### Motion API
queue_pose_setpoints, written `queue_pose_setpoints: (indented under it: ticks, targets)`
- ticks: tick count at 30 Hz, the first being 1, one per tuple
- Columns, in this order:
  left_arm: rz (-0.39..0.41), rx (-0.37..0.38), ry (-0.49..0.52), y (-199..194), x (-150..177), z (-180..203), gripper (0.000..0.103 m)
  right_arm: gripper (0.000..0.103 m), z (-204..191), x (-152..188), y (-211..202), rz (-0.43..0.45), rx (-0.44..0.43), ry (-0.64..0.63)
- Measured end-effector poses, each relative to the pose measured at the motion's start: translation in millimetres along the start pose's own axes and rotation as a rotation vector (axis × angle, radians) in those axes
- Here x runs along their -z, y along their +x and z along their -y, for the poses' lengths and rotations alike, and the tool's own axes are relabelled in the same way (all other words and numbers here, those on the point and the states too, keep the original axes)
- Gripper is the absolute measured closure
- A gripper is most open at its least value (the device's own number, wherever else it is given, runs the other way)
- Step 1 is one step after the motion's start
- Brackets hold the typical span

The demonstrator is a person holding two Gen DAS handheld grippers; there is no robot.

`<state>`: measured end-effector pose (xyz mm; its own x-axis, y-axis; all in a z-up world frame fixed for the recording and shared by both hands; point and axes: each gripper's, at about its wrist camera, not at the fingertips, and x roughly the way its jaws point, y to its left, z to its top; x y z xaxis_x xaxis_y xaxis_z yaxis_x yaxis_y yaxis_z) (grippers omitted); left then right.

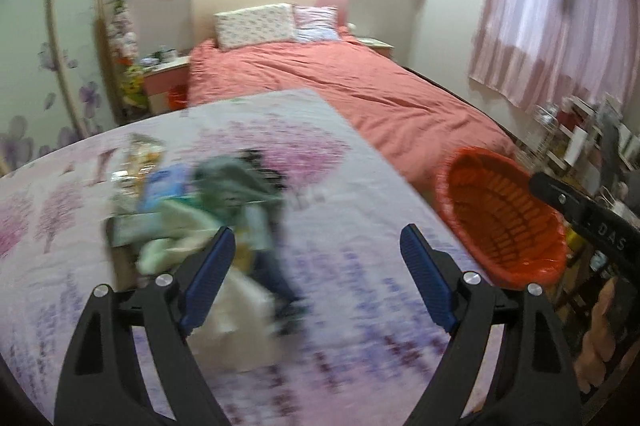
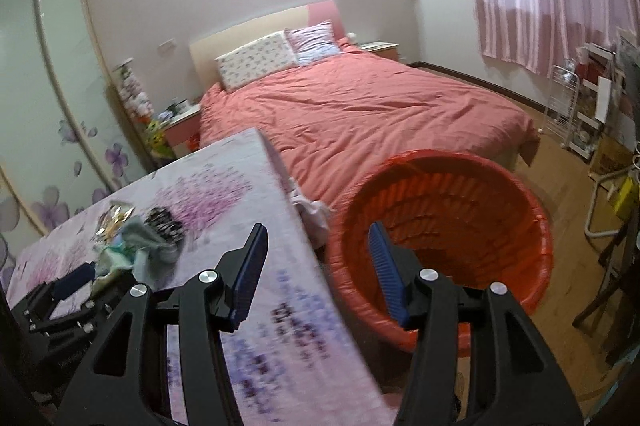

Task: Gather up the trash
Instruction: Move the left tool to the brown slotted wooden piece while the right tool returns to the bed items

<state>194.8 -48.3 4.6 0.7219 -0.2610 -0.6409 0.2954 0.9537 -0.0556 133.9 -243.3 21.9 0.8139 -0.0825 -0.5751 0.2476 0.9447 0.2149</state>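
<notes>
In the left wrist view, the left gripper (image 1: 316, 246) is wide open and holds nothing. It hangs over the counter (image 1: 360, 162), just beside a blurry trash pile (image 1: 192, 202). In the right wrist view, the right gripper (image 2: 318, 244) is half open and empty, between the counter edge and the red bin (image 2: 516, 202).

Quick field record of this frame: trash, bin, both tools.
trash: blurred pile of wrappers and scraps on the table with floral cloth
bin: red basket with red liner, beside the table's edge, no trash visible inside
left tool: open, empty, above the table near the pile
right tool: open, empty, over the table edge and bin rim
backdrop: bed with pink cover
</notes>
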Motion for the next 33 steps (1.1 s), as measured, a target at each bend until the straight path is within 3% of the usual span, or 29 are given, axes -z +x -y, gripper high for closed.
queue_pose_setpoints:
  ticks: [5,11,18,23,31,33]
  targets:
    - [0.011,-0.121,-0.062,-8.6,9.6,-54.7,0.02,0.05,-31.5,11.1,6.9,-0.028,-0.038,-0.048]
    - [-0.044,-0.247,-0.17,6.4,27.6,-125.5,0.021,0.05,-62.6,21.4,25.8,-0.083,-0.078,-0.099]
    - [-0.142,-0.249,-0.235,38.3,43.4,-160.1,0.031,0.05,-84.1,33.3,41.0,-0.134,-0.1,-0.146]
    - [-0.182,-0.254,-0.261,56.9,45.0,-162.4,0.038,0.05,-92.2,36.8,47.8,-0.151,-0.101,-0.163]
    - [-0.181,-0.279,-0.241,61.3,40.2,-172.4,0.068,0.05,-102.3,42.1,51.3,-0.165,-0.111,-0.178]
    - [-0.182,-0.28,-0.24,58.3,42.1,-177.1,0.068,0.05,-106.2,43.0,51.7,-0.167,-0.117,-0.182]
